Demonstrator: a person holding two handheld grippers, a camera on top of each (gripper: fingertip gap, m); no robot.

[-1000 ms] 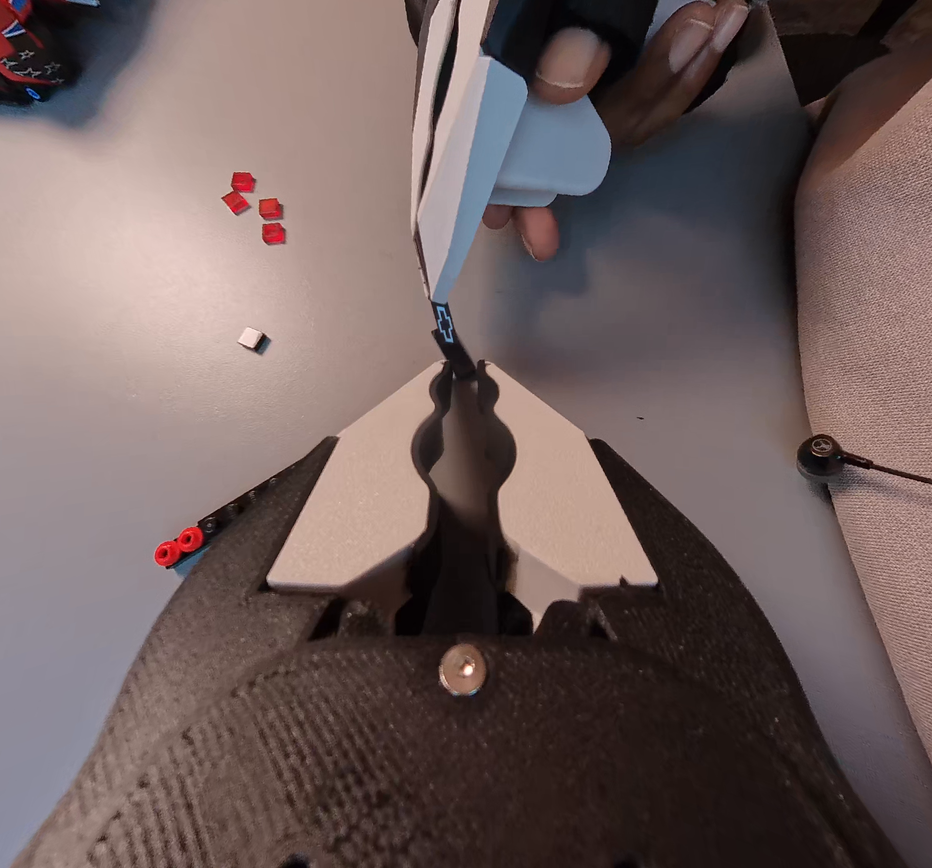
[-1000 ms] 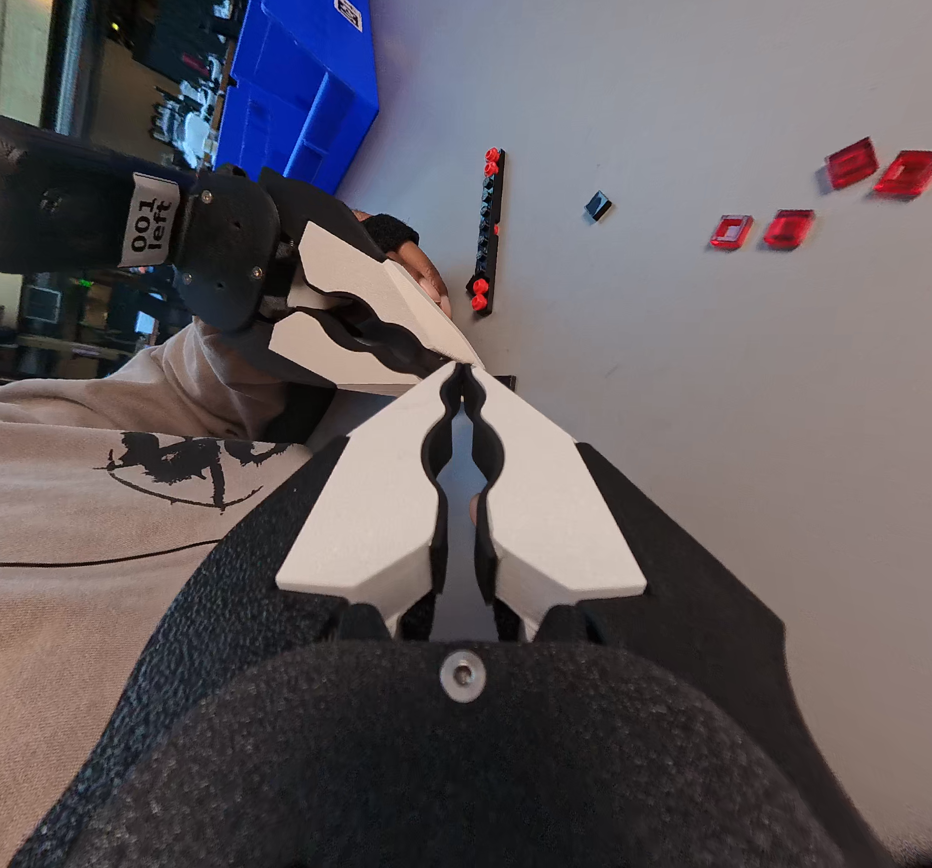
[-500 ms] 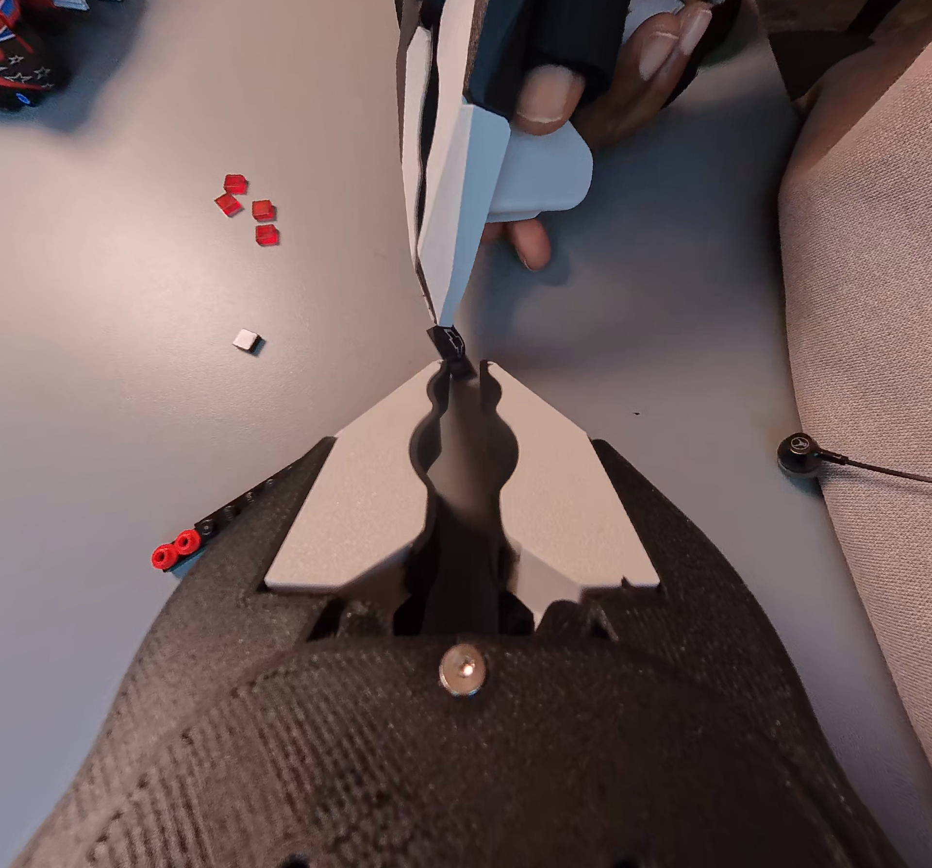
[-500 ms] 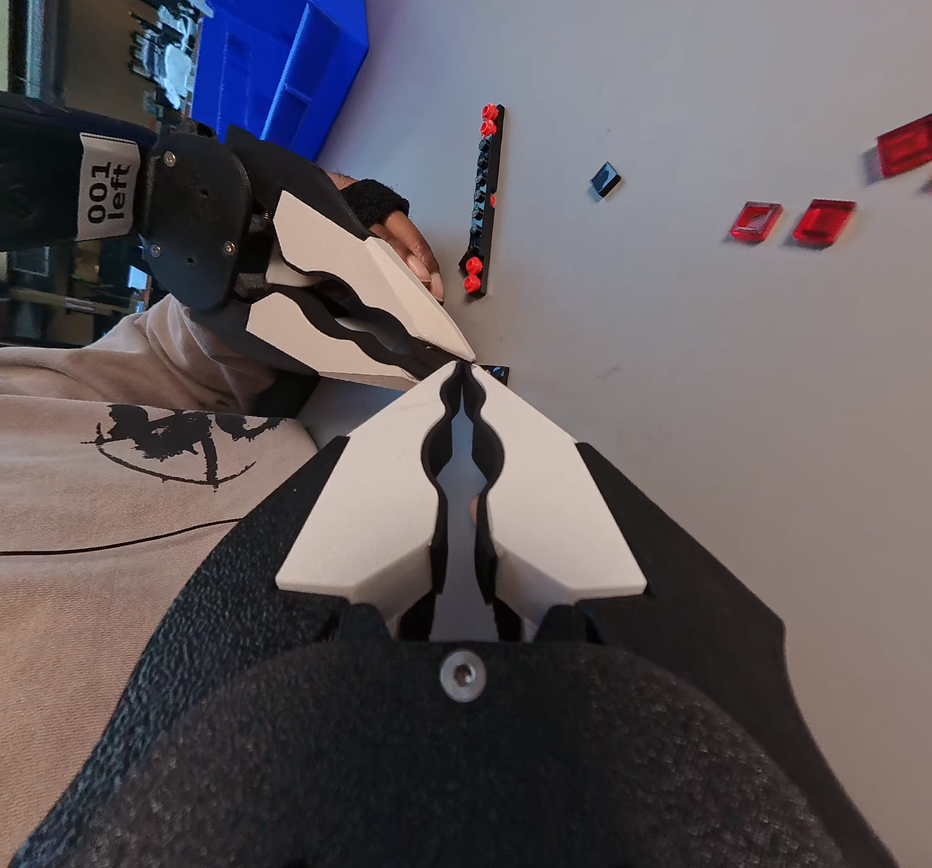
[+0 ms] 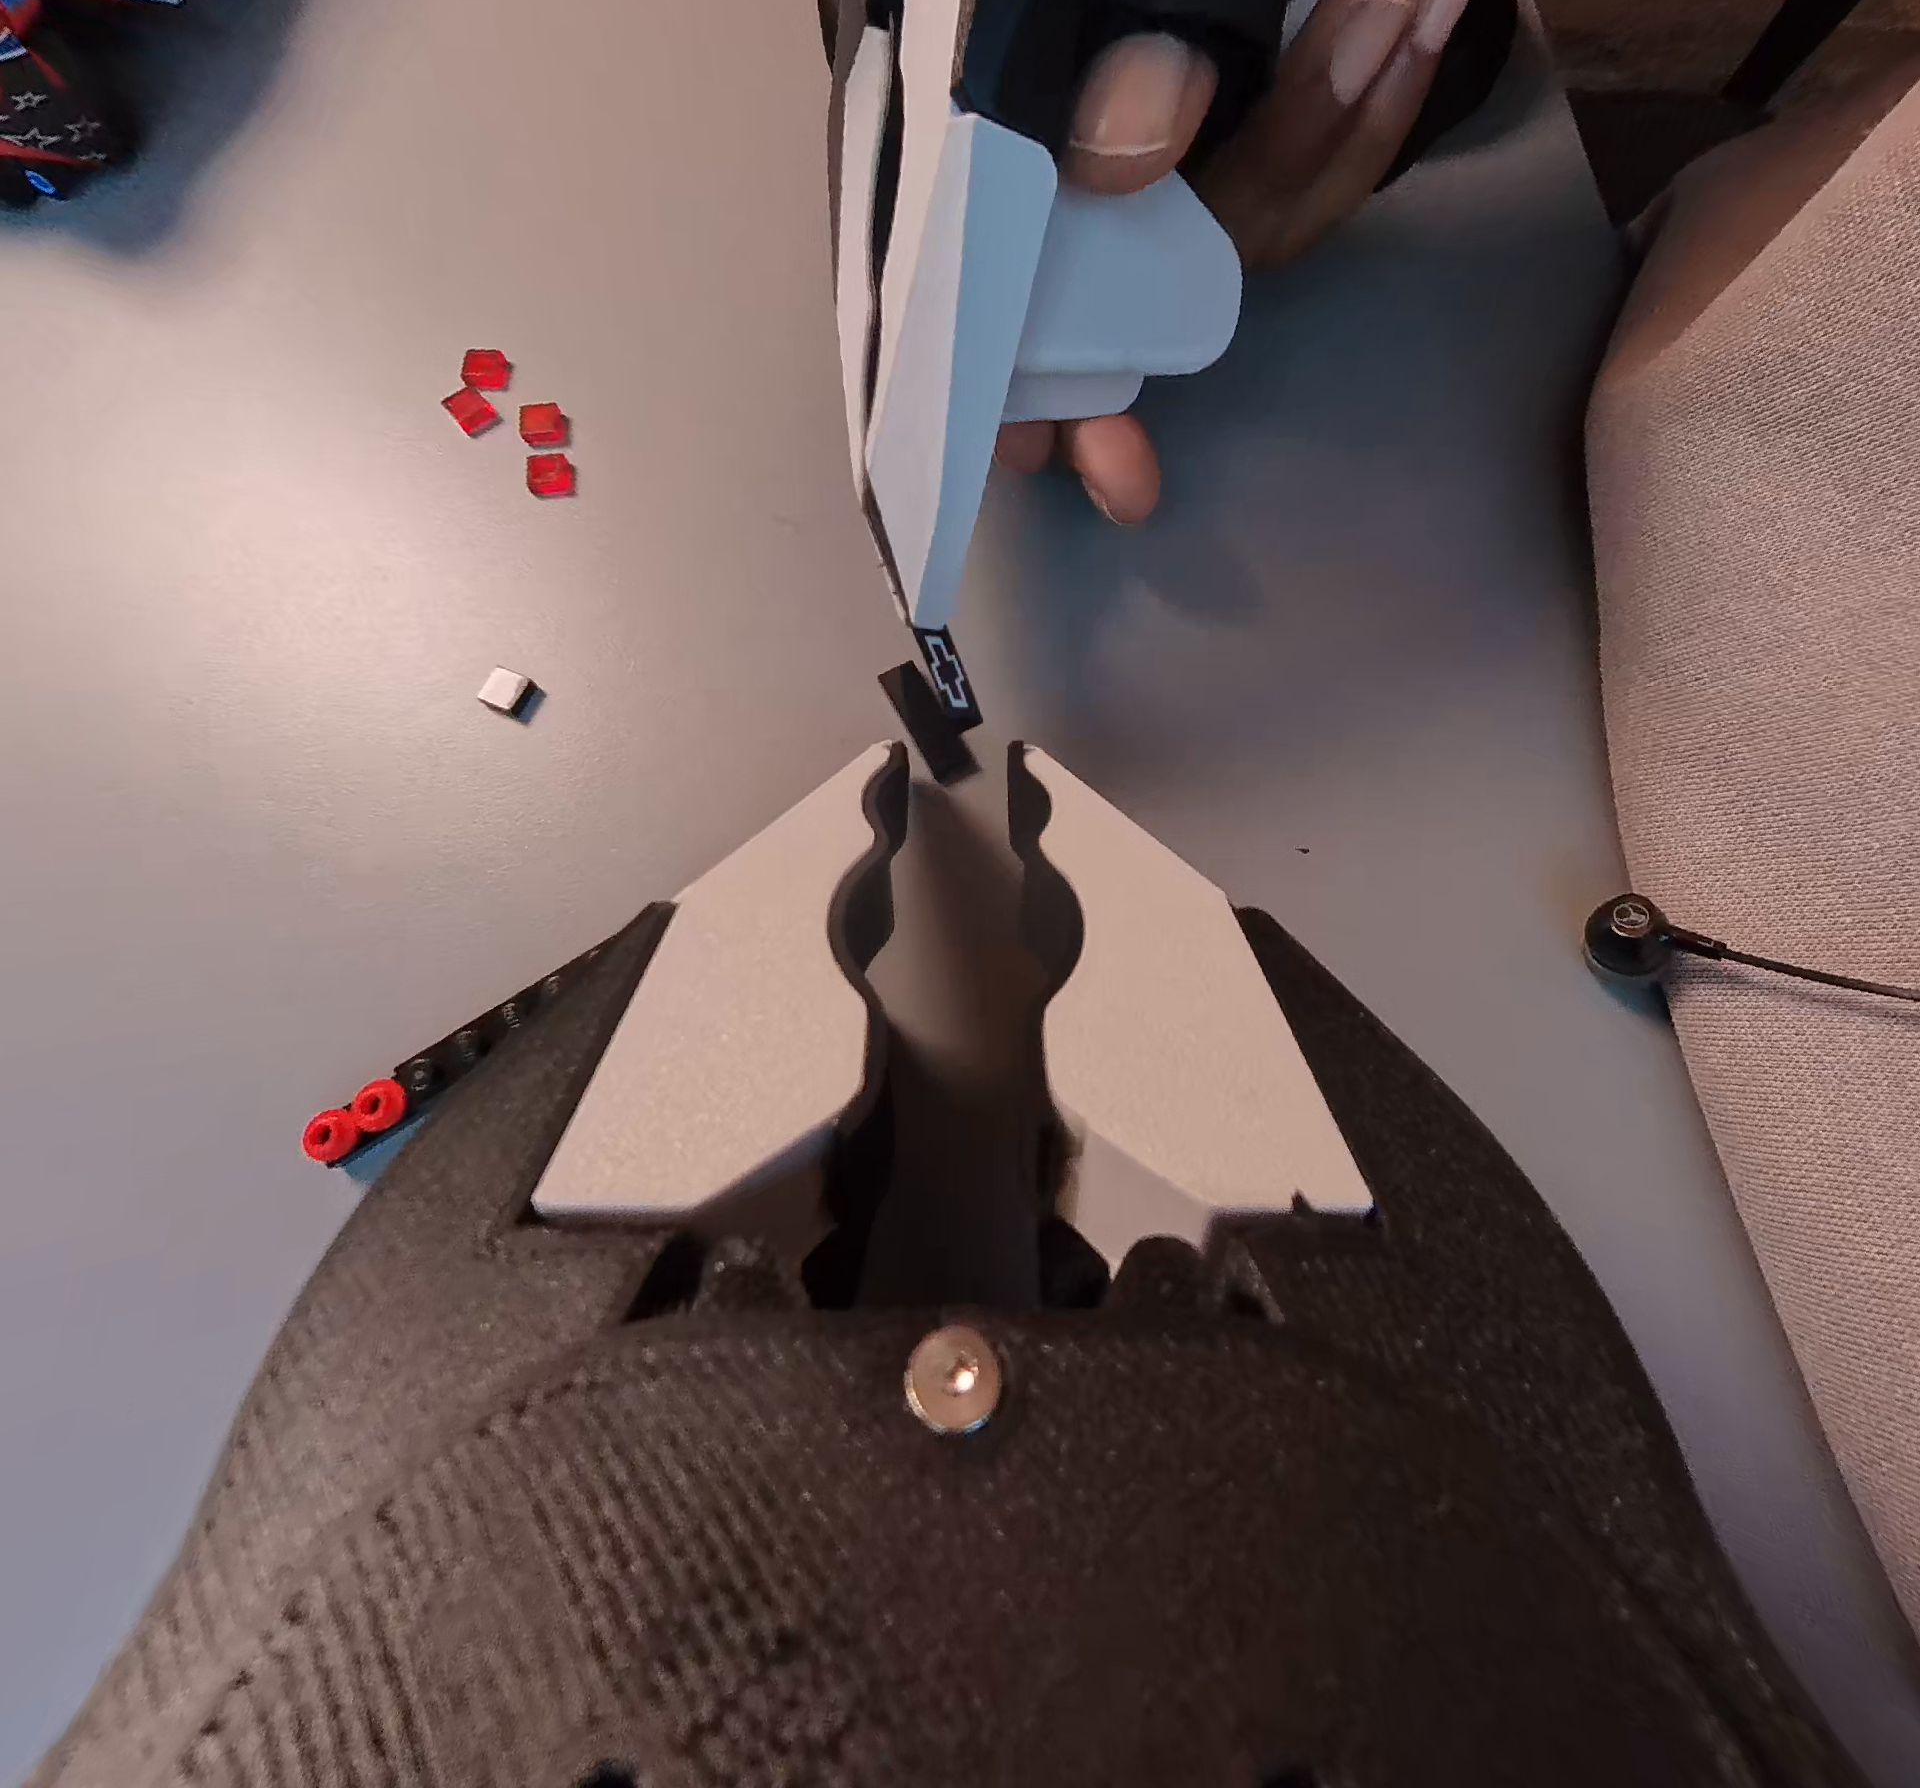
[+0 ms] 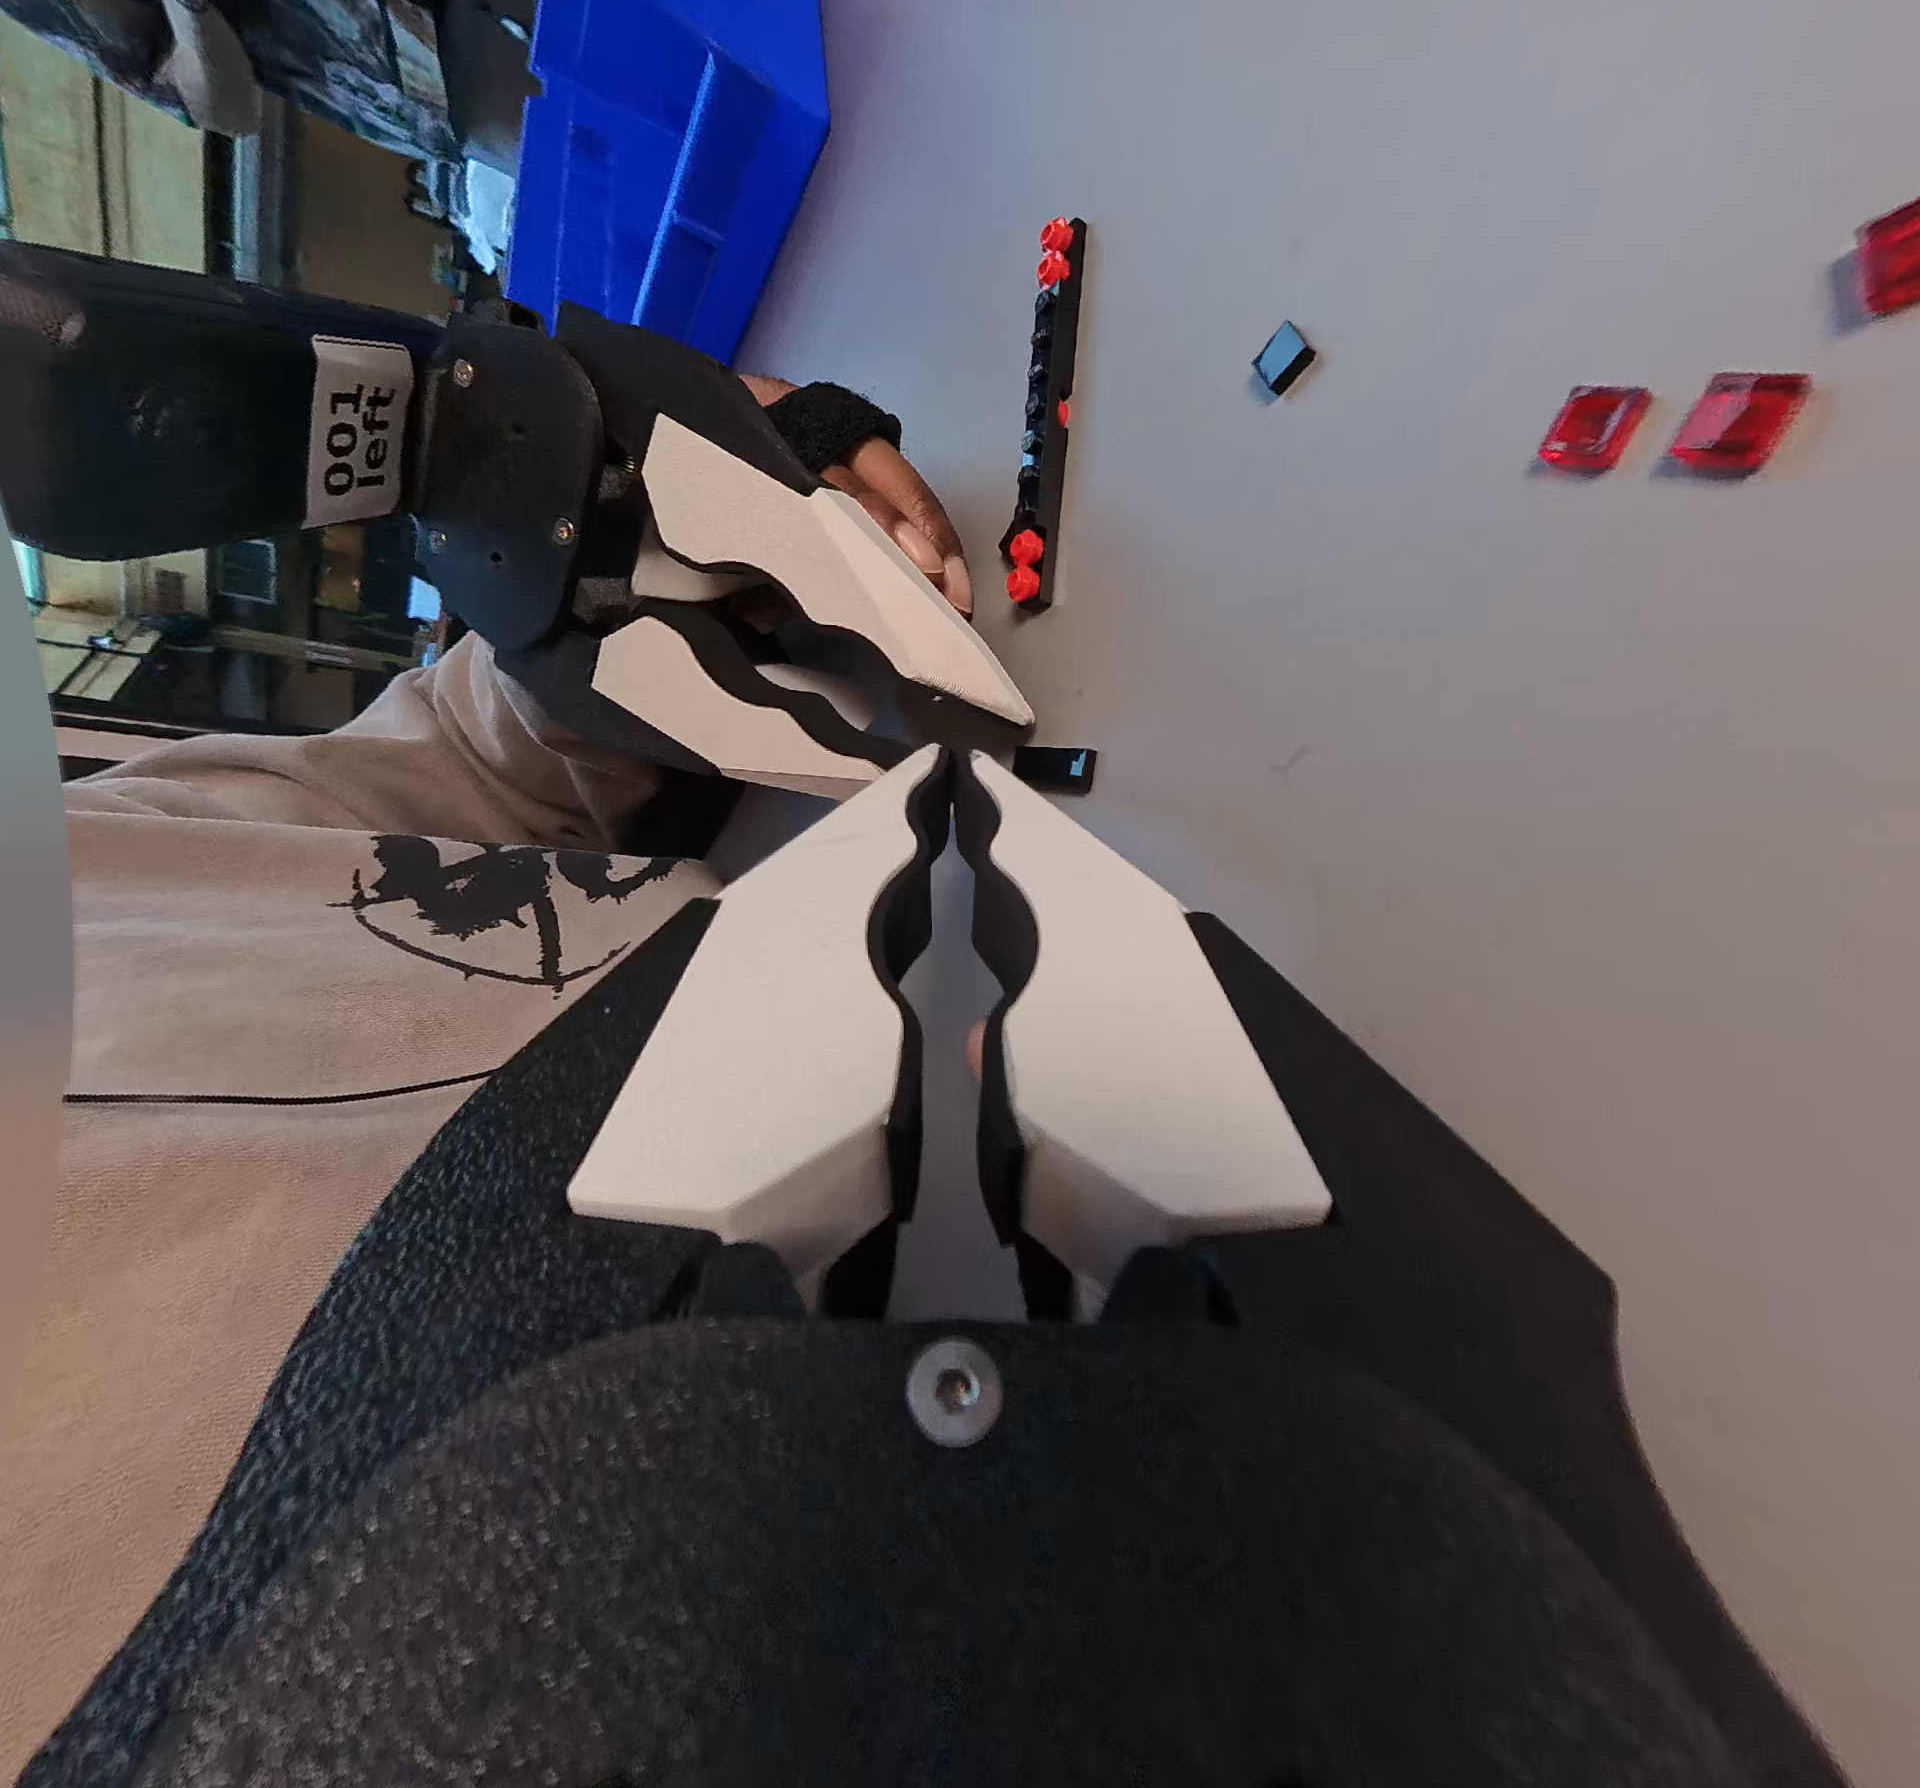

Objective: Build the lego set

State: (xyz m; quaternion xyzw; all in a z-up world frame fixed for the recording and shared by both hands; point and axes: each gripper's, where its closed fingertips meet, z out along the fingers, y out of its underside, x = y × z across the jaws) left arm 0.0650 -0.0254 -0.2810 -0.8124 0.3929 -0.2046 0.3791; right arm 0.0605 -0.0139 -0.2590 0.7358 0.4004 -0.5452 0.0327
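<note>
Pinching black tile (image 5: 943,680) (printed), right gripper (image 5: 902,608)

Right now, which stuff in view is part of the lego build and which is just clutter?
Job in hand:
- small black tile, at the tips of both tongs
- left tongs, open
- right tongs, shut
- long black plate with red studs
- red clear tiles
- small grey tile

Lying about:
- blue bin
- black round plug on a cable

You have a blue plastic bin (image 6: 665,128) standing at the far edge of the grey table (image 5: 260,803), and a small round black earbud (image 5: 1621,951) on its thin cable lying beside your beige sweatshirt (image 5: 1787,658).
</note>
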